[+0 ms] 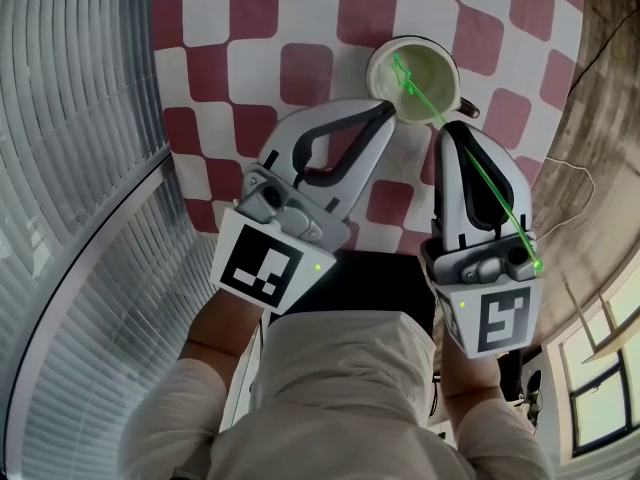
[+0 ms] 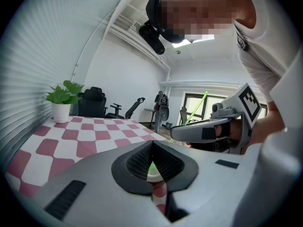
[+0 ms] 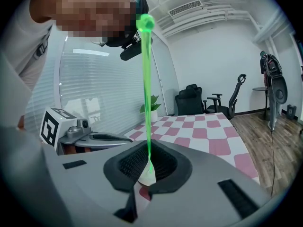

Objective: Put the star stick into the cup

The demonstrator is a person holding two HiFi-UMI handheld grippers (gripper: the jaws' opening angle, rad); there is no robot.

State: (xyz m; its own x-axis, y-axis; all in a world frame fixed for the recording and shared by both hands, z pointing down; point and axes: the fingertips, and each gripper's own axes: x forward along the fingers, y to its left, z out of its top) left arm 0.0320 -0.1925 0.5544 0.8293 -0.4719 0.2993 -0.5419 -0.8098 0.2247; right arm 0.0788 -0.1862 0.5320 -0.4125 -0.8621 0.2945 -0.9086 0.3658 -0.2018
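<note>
In the head view the right gripper (image 1: 448, 128) pinches the star stick (image 1: 480, 183), whose lower end is inside the cup (image 1: 432, 66); the left gripper view shows the left gripper (image 2: 151, 150) closed and empty; the right gripper view confirms the pinch, so insertion looks nearly done and the next move is probably letting go.

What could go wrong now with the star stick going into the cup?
The star stick leans over the rim of the cup with most of its length outside, along the right gripper; released like this, it may tip out. The left gripper at the rim could nudge the cup over.
</note>
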